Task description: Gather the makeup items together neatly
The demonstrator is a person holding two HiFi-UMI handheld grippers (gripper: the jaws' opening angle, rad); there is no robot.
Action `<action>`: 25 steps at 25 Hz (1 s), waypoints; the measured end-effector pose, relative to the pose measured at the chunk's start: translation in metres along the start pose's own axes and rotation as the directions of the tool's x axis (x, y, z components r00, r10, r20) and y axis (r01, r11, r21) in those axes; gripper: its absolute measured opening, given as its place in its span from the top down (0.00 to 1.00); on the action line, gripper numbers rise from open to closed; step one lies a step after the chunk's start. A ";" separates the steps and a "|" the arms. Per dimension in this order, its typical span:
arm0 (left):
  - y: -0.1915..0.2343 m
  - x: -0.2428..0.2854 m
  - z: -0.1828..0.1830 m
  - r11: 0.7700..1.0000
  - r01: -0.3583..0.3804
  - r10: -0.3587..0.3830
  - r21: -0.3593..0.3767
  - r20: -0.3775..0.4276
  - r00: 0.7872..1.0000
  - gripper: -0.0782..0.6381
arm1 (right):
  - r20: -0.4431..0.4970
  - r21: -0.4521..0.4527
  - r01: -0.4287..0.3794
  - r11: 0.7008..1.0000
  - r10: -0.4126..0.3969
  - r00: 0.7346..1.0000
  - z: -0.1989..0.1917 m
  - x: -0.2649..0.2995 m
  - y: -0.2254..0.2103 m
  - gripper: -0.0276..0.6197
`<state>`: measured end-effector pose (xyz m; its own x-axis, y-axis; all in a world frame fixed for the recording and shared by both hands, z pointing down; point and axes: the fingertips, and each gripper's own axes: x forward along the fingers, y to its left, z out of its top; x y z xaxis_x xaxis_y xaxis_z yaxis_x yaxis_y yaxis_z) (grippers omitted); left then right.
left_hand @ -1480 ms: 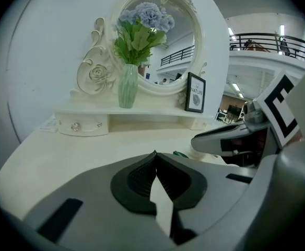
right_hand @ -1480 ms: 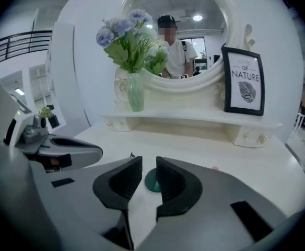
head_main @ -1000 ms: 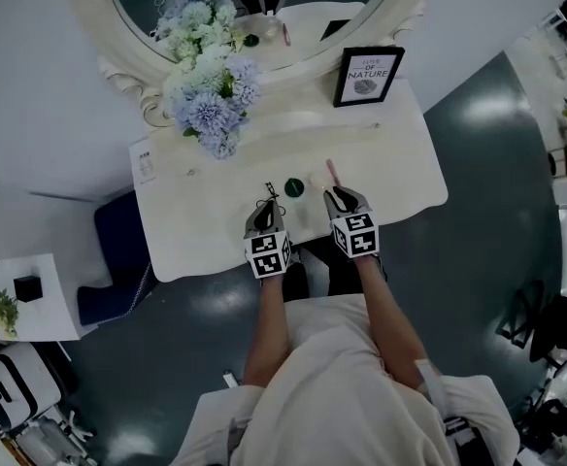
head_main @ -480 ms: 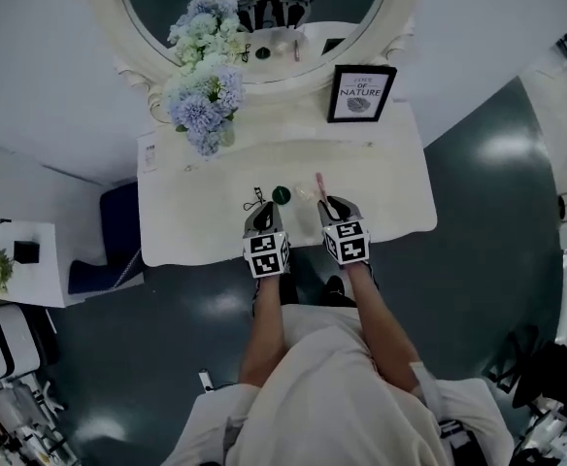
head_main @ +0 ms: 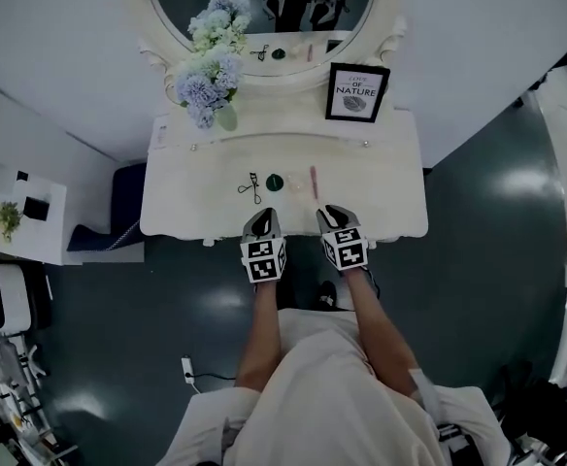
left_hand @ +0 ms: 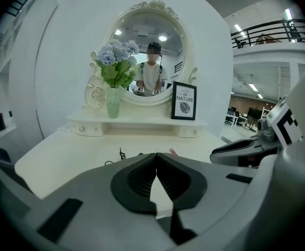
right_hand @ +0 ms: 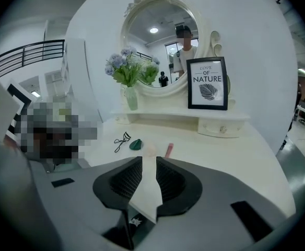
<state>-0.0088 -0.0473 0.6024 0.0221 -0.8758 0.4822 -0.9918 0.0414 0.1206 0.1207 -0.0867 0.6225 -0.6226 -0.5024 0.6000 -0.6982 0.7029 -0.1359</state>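
Note:
Four makeup items lie in a row on the cream dressing table [head_main: 381, 197]: a black eyelash curler [head_main: 250, 186], a dark green piece [head_main: 275, 182], a pale round piece [head_main: 294, 184] and a pink tube [head_main: 314, 181]. In the right gripper view they are the curler [right_hand: 122, 140], green piece [right_hand: 136, 144], pale piece [right_hand: 150, 150] and tube [right_hand: 168, 149]. My left gripper [head_main: 264, 214] [left_hand: 155, 154] hangs over the table's front edge, shut and empty. Beside it, my right gripper [head_main: 328, 210] [right_hand: 149, 158] is open with nothing between its fingers. Both are short of the items.
At the back stand a vase of blue flowers [head_main: 211, 81], a framed print [head_main: 355, 92] and an oval mirror [head_main: 274, 8] on a low drawer shelf. A dark stool [head_main: 128, 207] and a white side table [head_main: 31, 212] are at the left.
Both grippers have drawn back from the items to the table's front edge. The right one has left the pink tube's near end. The items have not moved.

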 end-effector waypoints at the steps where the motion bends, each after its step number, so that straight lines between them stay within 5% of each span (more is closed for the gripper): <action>1: -0.003 -0.006 -0.002 1.000 -0.010 0.010 -0.003 0.003 1.000 0.87 | 0.001 -0.004 -0.007 1.000 0.007 1.000 -0.002 -0.004 0.000 0.78; 13: -0.026 -0.060 -0.036 0.996 -0.072 0.074 -0.043 0.032 0.997 0.87 | -0.021 -0.053 -0.040 0.998 0.039 0.999 -0.041 -0.043 0.010 0.79; 25: -0.013 -0.089 -0.062 0.993 -0.105 0.107 -0.062 0.025 0.994 0.87 | 0.015 -0.007 -0.078 0.997 0.078 0.997 -0.045 -0.045 0.009 0.84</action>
<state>0.0097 0.0597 0.6123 -0.0872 -0.8779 0.4708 -0.9790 0.1629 0.1226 0.1586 -0.0353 0.6296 -0.6805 -0.4535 0.5755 -0.6451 0.7433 -0.1771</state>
